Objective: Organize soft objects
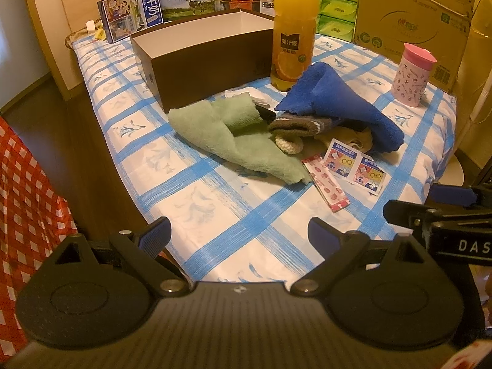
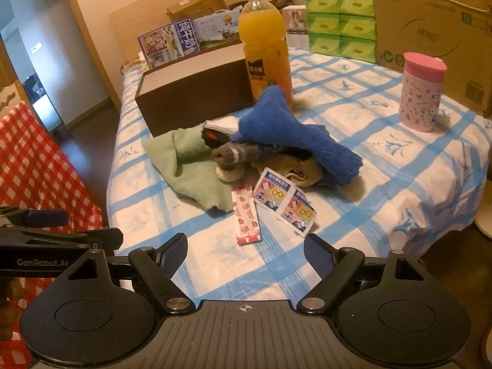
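Left wrist view: a pile of soft cloths lies mid-worktop, both grippers held back at the near edge with nothing in them.

From left to right on the checked worktop (image 1: 215, 215): an open brown box (image 1: 203, 70) at the back, a green towel (image 1: 221, 135) spread in front of it, a grey striped sock (image 1: 295, 124) touching the towel's right side, an orange juice bottle (image 1: 293, 30) behind, a blue towel (image 1: 335, 104) draped over the sock, two paper packets (image 1: 353, 166) just beside the pile, and a pink cup (image 1: 412, 73) well apart. The left gripper (image 1: 238, 233) has its fingers spread; the right gripper (image 2: 246, 252) likewise, fingers spread and empty.
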The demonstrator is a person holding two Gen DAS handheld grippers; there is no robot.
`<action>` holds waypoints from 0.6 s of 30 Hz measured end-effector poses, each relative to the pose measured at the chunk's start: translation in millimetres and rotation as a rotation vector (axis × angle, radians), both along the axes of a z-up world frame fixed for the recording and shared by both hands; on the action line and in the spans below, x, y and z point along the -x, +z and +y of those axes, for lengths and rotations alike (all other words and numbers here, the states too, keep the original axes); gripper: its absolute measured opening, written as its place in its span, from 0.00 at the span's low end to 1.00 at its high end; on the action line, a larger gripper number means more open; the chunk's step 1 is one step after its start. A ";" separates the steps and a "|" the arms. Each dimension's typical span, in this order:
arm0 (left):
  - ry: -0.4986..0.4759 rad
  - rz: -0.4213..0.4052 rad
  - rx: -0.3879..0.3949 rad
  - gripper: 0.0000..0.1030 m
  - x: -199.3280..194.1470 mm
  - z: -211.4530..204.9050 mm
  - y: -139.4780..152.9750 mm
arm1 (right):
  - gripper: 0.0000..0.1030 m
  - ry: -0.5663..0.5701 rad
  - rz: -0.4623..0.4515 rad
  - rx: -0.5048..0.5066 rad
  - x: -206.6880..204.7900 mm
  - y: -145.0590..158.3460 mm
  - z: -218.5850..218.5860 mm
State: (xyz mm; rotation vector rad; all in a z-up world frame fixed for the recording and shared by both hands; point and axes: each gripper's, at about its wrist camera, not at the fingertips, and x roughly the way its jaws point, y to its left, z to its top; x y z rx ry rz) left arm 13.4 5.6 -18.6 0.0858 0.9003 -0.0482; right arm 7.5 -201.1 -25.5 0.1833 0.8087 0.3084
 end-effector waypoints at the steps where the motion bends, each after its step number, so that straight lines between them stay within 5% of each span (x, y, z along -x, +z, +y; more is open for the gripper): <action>1: 0.004 0.003 0.000 0.92 -2.1 0.1 -0.4 | 0.81 0.004 -0.007 0.000 -1.3 -0.5 0.9; 10: 0.008 0.018 0.003 0.92 -15.9 5.4 -10.8 | 0.80 0.029 -0.023 -0.019 -14.5 -11.3 1.0; 18: -0.025 0.037 0.028 0.89 -32.6 -0.7 -25.8 | 0.68 0.037 -0.022 -0.002 -29.9 -25.3 -2.6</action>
